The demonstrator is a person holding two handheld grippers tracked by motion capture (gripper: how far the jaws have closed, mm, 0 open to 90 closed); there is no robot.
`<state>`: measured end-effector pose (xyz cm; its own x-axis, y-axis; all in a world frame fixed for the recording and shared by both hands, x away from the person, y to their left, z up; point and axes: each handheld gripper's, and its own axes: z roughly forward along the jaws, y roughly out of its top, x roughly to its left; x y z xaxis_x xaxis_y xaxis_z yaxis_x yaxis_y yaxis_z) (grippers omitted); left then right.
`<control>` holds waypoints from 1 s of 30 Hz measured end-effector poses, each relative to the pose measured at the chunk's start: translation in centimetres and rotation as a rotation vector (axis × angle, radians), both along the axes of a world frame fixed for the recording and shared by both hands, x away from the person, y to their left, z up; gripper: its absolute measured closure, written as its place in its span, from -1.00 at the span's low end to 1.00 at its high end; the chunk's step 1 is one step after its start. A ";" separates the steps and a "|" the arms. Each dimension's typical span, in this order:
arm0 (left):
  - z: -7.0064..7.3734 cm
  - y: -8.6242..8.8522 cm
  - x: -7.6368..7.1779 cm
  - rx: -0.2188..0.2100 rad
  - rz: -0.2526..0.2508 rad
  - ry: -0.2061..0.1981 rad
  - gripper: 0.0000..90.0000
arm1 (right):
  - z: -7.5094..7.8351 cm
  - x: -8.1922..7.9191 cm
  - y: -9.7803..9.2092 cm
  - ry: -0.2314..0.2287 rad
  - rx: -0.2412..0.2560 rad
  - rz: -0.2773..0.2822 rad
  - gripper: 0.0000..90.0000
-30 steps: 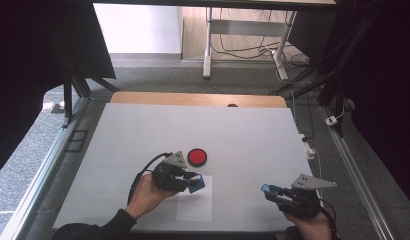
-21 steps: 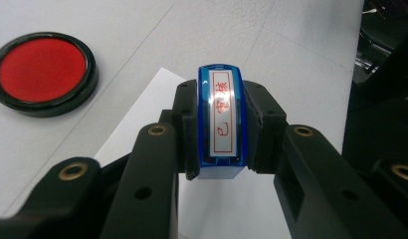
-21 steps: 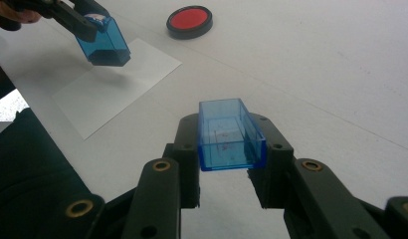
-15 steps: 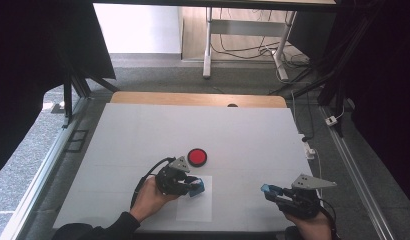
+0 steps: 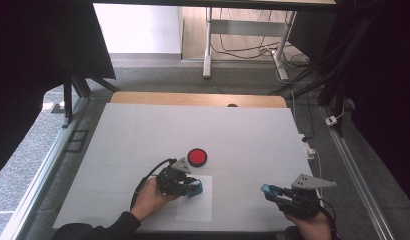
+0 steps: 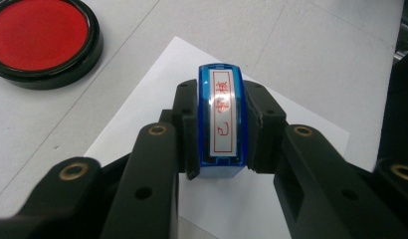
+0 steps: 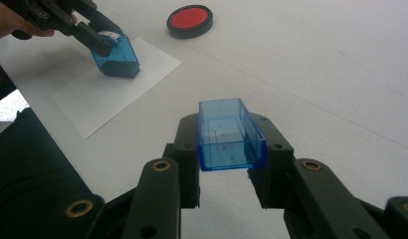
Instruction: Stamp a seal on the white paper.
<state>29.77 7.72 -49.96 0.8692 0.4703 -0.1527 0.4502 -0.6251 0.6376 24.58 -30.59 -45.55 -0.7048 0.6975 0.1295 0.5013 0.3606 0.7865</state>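
The left claw (image 6: 219,149) grips the blue stamp (image 6: 220,119) and presses it onto the white paper (image 5: 195,200) just beside the red ink pad (image 5: 197,157). The right claw (image 7: 226,164) holds the stamp's clear blue cap (image 7: 231,133) off to the side. Lifting off and recapping appear to remain.

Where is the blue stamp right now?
The blue plastic stamp sits on the white sheet of paper near the table's front edge in the high view, clamped in the left gripper, just in front of the round red ink pad.
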 end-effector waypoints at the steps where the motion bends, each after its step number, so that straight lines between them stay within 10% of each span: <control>1: 0.0 0.0 -0.1 0.004 -0.002 -0.003 0.57 | 0.0 0.0 0.0 0.000 0.000 0.000 0.51; 19: 0.1 -1.1 -2.1 0.094 -0.001 -0.137 0.57 | 0.0 0.0 0.0 0.000 0.000 0.004 0.51; 30: -0.4 -0.1 -1.0 -0.001 0.023 -0.048 0.57 | 0.0 0.0 0.1 0.000 -0.007 0.004 0.51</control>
